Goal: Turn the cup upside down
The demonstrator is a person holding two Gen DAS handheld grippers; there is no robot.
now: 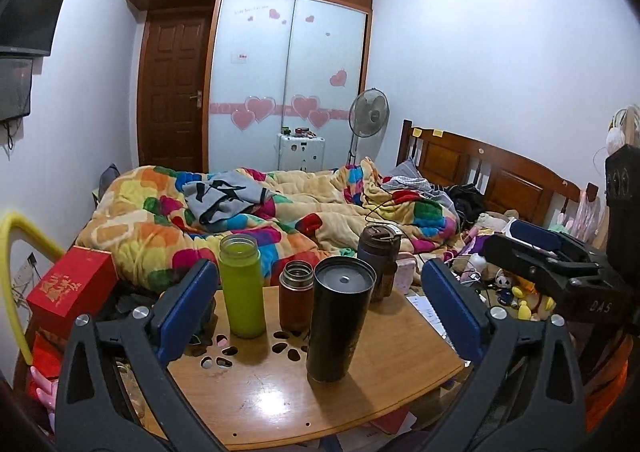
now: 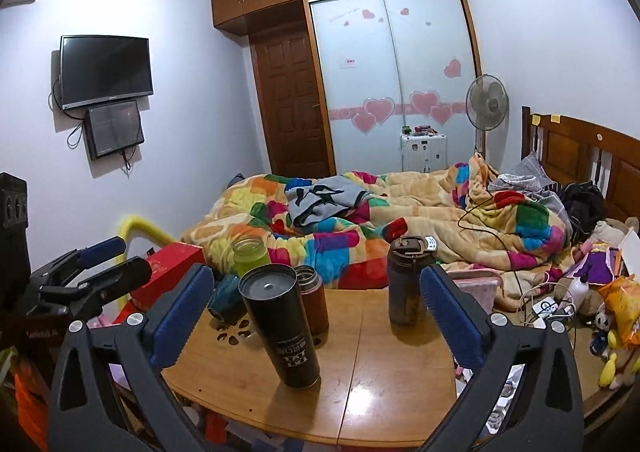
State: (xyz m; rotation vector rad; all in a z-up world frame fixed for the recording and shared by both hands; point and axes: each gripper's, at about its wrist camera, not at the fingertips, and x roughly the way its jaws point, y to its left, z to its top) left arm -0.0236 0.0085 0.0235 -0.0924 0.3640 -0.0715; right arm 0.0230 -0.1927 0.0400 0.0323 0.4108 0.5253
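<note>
A tall black cup [image 1: 340,318] stands on a round wooden table [image 1: 280,384], its flat closed end up. It also shows in the right wrist view [image 2: 282,324]. My left gripper [image 1: 320,308] is open and empty, its blue pads wide on either side of the cup, short of it. My right gripper [image 2: 316,312] is open and empty, with the cup left of centre between its pads. The right gripper shows in the left wrist view [image 1: 536,248]; the left gripper shows in the right wrist view [image 2: 104,256].
On the table stand a green bottle [image 1: 241,284], a small brown flask [image 1: 296,296] and a dark lidded bottle [image 1: 378,260]. A small teal cup [image 2: 226,296] lies on its side. A red box [image 1: 72,288] sits left; a bed with a colourful blanket [image 1: 260,220] lies behind.
</note>
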